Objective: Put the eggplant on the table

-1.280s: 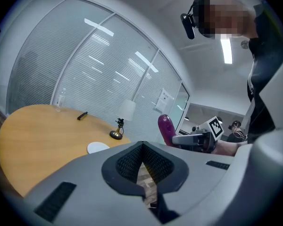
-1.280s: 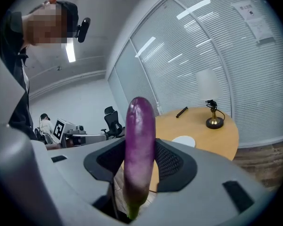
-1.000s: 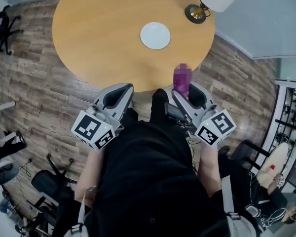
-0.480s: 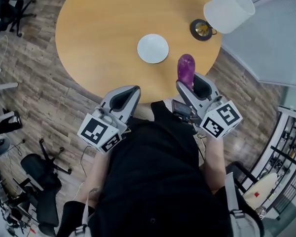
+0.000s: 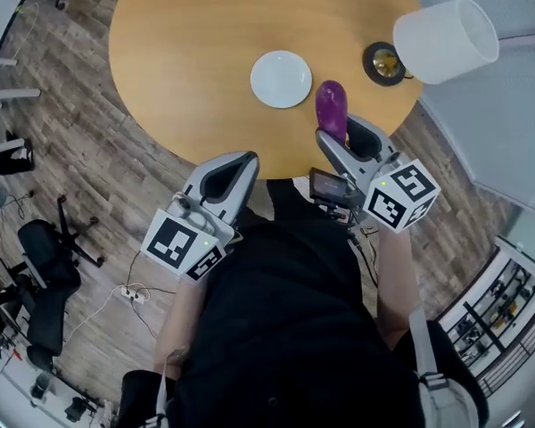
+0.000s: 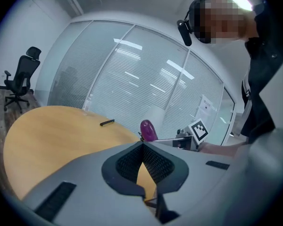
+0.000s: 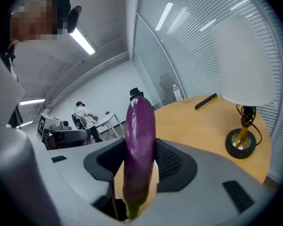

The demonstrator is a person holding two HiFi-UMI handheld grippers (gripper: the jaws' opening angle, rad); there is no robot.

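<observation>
**Purple eggplant held over the worktop**

The eggplant (image 5: 331, 110) is long, smooth, shiny and purple. It is pinched between the two jaws of the right tool (image 7: 140, 157). Its round end sticks out past the jaws and its green stem end is tucked back inside. It is just right of the white plate (image 5: 281, 78), over the round wooden worktop (image 5: 187, 52).

No word or number can be read — the left cube (image 5: 180, 243) and right cube (image 5: 401, 194) carry only square black-and-white markers, and the sheet (image 6: 205, 108) on the glass wall (image 6: 132, 79) ahead of the left gripper (image 6: 142, 146) is too small
</observation>
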